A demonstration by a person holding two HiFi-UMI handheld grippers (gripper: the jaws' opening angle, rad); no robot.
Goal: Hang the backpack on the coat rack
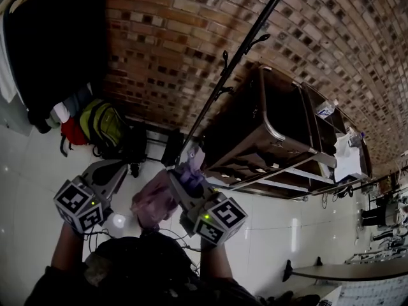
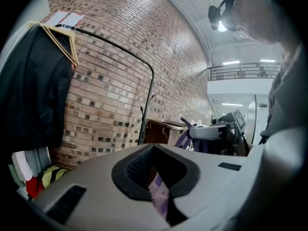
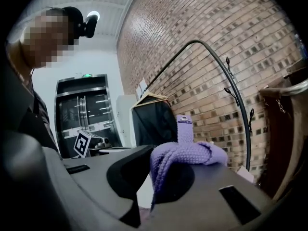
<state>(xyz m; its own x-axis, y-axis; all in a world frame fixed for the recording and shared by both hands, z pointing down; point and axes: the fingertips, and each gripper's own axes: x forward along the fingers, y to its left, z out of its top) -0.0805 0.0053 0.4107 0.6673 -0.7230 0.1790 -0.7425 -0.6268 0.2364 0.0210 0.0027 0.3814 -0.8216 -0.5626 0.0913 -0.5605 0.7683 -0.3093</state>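
Low in front of the person, the pinkish-purple backpack (image 1: 155,201) hangs between left gripper (image 1: 118,171) and right gripper (image 1: 185,182); right one's clamped tight on its knitted purple strap (image 3: 185,150); left one's closed too, patterned backpack fabric pinched in its gap; coat rack (image 1: 245,43) stands ahead by the brick wall (image 1: 166,37), not touching the backpack.

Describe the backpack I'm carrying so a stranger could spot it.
By the brick wall, before the coat rack, the backpack hangs between the left hand-held gripper and the right hand-held gripper. It is pinkish, unlike the yellow-green bag on the floor.
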